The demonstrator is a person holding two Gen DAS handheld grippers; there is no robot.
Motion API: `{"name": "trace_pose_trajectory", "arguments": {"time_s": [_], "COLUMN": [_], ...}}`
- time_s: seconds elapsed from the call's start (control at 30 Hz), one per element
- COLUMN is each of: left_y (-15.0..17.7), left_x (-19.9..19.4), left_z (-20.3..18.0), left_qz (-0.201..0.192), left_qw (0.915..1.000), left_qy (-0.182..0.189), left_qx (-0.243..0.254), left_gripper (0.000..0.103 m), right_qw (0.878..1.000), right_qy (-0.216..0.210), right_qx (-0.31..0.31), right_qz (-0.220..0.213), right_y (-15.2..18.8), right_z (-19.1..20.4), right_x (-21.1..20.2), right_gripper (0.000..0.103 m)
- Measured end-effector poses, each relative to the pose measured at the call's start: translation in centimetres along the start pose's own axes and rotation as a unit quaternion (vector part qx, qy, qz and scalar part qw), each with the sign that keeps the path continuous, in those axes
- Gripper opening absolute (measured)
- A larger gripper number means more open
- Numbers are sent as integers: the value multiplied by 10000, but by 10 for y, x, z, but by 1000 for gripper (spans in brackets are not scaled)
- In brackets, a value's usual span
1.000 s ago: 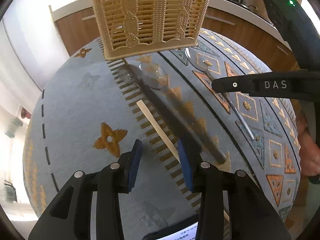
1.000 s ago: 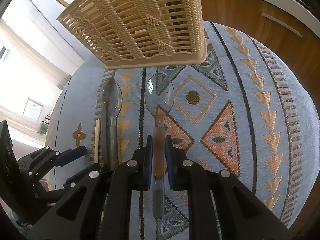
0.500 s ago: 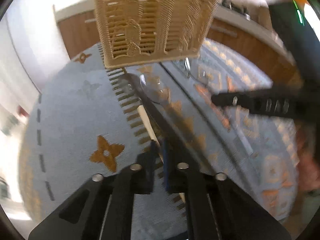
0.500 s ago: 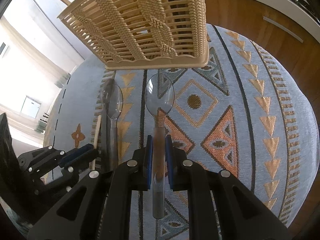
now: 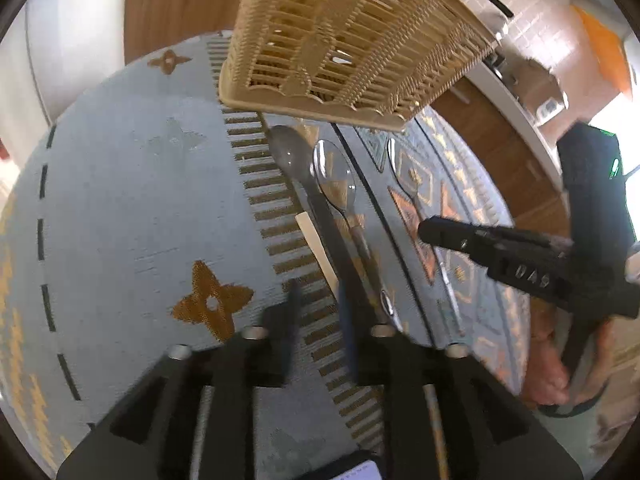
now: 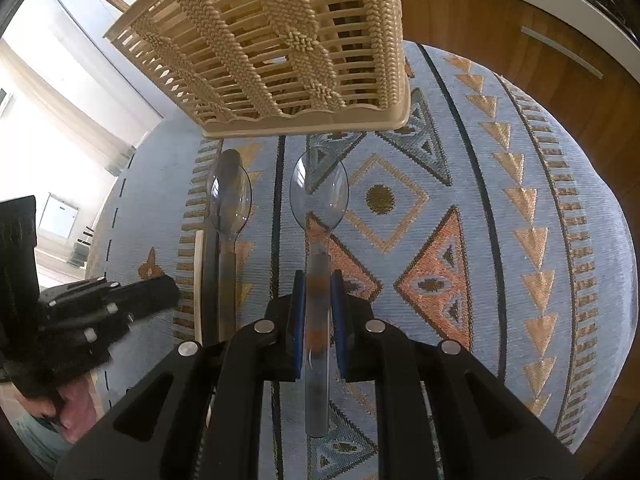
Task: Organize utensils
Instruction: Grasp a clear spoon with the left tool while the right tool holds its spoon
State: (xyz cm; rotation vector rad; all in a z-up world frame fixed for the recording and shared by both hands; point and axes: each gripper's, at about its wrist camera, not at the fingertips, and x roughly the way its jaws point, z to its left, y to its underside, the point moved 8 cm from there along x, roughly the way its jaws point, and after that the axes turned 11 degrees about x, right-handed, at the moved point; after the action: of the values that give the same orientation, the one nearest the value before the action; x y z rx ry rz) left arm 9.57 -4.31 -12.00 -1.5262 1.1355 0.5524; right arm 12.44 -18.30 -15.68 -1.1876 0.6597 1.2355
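Note:
My right gripper point(image 6: 317, 308) is shut on the handle of a clear plastic spoon point(image 6: 319, 196), whose bowl points at the beige woven basket point(image 6: 276, 48). My left gripper point(image 5: 318, 332) is open and blurred, its jaws on either side of a wooden chopstick point(image 5: 316, 248). A dark spoon point(image 5: 320, 216) and a second clear spoon point(image 5: 338, 184) lie just right of the chopstick. These also show in the right wrist view, left of the held spoon: the second clear spoon point(image 6: 230, 200) and chopstick point(image 6: 198, 280). The basket point(image 5: 344, 40) stands beyond them.
A patterned blue and orange tablecloth point(image 6: 500, 220) covers the round table. Wooden cabinets point(image 6: 500, 40) stand behind it. The right gripper's body point(image 5: 520, 264) reaches in at the right of the left wrist view. The left gripper point(image 6: 100, 304) shows at the left of the right wrist view.
My left gripper closed on the chopstick half a second ago and has now opened again, with the view swung left. My right gripper keeps its hold on the clear spoon.

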Motion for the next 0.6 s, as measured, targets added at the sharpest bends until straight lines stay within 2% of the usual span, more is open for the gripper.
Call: {"name": "trace_pose_trajectory", "arguments": {"time_s": [0.17,0.3,0.47,0.6], "left_y": [-4,0,-4,1], "left_x": [6,9,14,14], "left_z": [-13,-26,-26,-26], "left_qz": [-170,-133,-14,109], "left_qw": [9961,9848,9863,9798], "left_qy": [-722,-1419,-1436,-1661], "left_qx": [478,998,807,1110], "left_gripper": [24,24,26,24], "right_qw": [10000,10000,9999,9999], "right_qy": [-21,-79,-165,-121], "right_qx": [-13,33,41,-37], "right_qz": [21,31,10,11], "right_y": [0,2,2,6], "right_z": [2,0,-3,-8], "right_x": [1,3,2,-1], "right_gripper": [11,11,11,11]}}
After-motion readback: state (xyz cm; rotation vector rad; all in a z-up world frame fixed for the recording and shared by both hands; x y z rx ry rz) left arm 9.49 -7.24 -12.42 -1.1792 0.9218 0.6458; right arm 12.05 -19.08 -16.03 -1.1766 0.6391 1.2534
